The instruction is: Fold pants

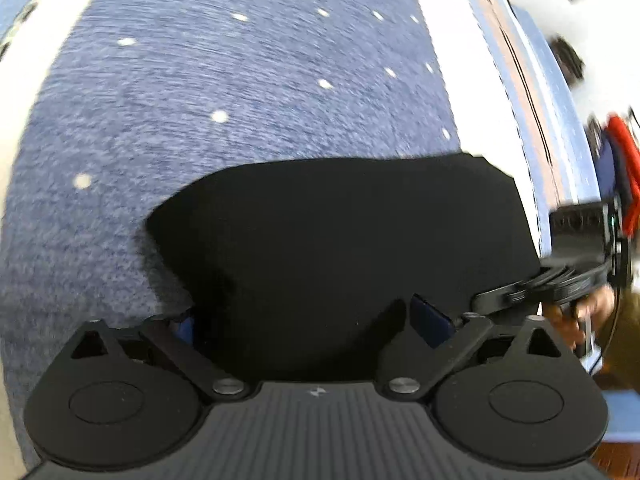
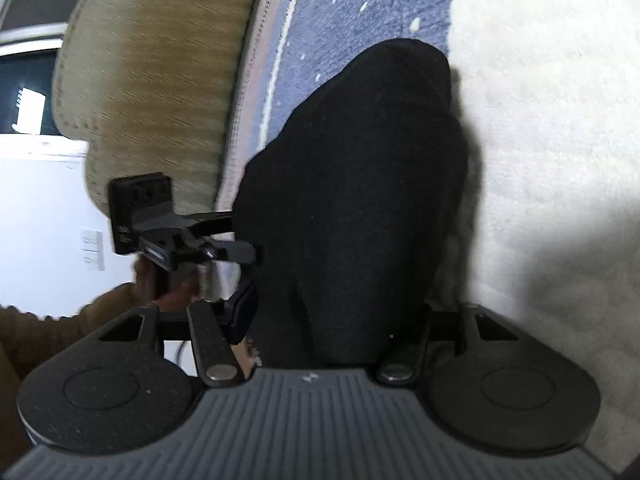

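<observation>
The pants (image 1: 340,264), black and already folded into a compact bundle, lay on a blue speckled bedspread (image 1: 224,92) that covered the near part of the bed. In the left wrist view they filled the space straight ahead of the left gripper (image 1: 312,320), whose fingers stood wide apart with the near edge of the cloth lying between them. One blue pad (image 1: 430,320) on the right finger showed clear of the fabric, and the left finger was mostly hidden against the dark cloth, so nothing appeared to be pinched on that side.

In the right wrist view the pants (image 2: 356,208) rose as a dark mound from the right gripper (image 2: 332,320) toward the far side, bordered on the right by a pale, fuzzy blanket (image 2: 540,160) and on the left by a strip of the blue bedspread (image 2: 340,12). The right gripper's fingers sat narrower, drawn in against the near end of the bundle; the blue pad (image 2: 244,308) on the left touched the cloth's edge, while the right finger was buried behind the fabric. Whether the cloth was truly clamped could not be told from the blur.

Each view showed the other gripper close beside the pants, held by a hand (image 2: 160,288) in a brown sleeve (image 2: 52,336). A tan woven mat (image 2: 160,80) lay on the floor beyond the bed's edge.
</observation>
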